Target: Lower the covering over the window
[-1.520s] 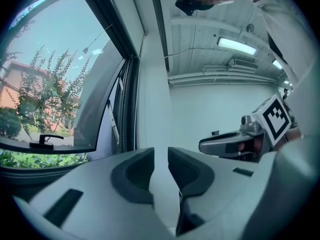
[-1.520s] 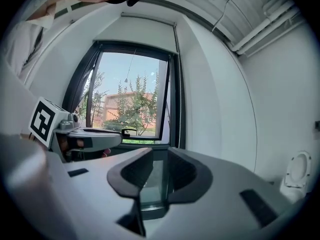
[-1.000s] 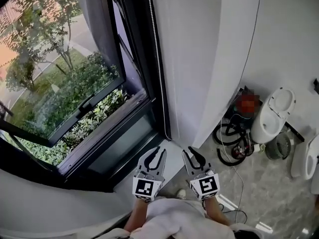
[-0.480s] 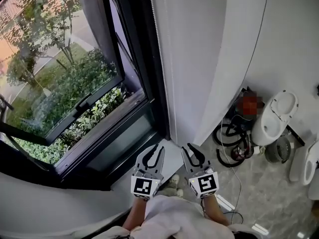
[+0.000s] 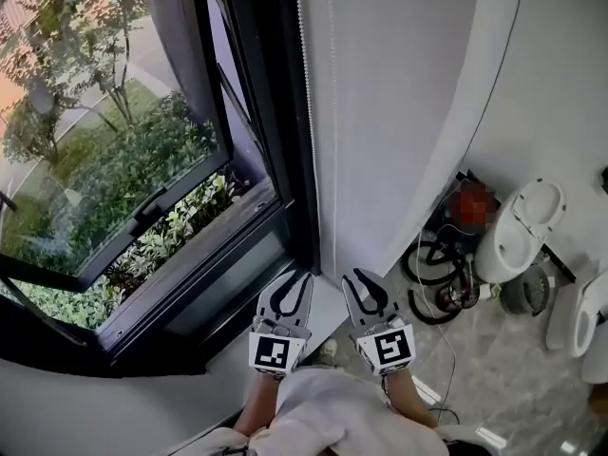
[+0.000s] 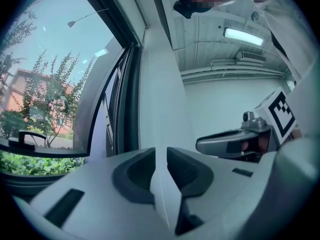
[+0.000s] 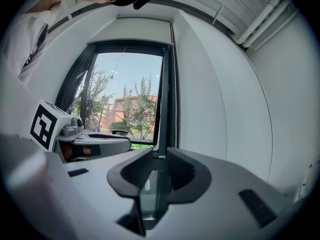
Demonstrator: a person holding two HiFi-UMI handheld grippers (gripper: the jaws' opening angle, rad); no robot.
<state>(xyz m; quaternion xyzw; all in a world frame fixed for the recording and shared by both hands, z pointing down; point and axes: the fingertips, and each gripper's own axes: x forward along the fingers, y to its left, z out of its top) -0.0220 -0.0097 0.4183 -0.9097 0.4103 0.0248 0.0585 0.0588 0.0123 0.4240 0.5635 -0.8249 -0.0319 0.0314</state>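
Note:
The black-framed window (image 5: pixel 271 160) has its tilted sash (image 5: pixel 142 212) swung outward over green bushes. In the right gripper view the white covering (image 7: pixel 145 30) sits rolled up along the window's top. A white bead chain (image 5: pixel 306 112) hangs down the frame's right edge, and it also shows as the chain (image 7: pixel 173 84) in the right gripper view. My left gripper (image 5: pixel 291 288) and right gripper (image 5: pixel 359 283) are side by side above the sill, pointing level at the frame's right edge and the wall. Both are open with nothing between the jaws, and both are short of the chain.
A white wall (image 5: pixel 408 112) stands just right of the window. The white sill (image 5: pixel 323 313) lies below the grippers. On the grey floor to the right are white toilets (image 5: pixel 518 221) and a tangle of black hoses and cables (image 5: pixel 437 274).
The person and both grippers have moved nearer to the window's right edge. The chain and wall now look closer. Both sets of jaws look unchanged.

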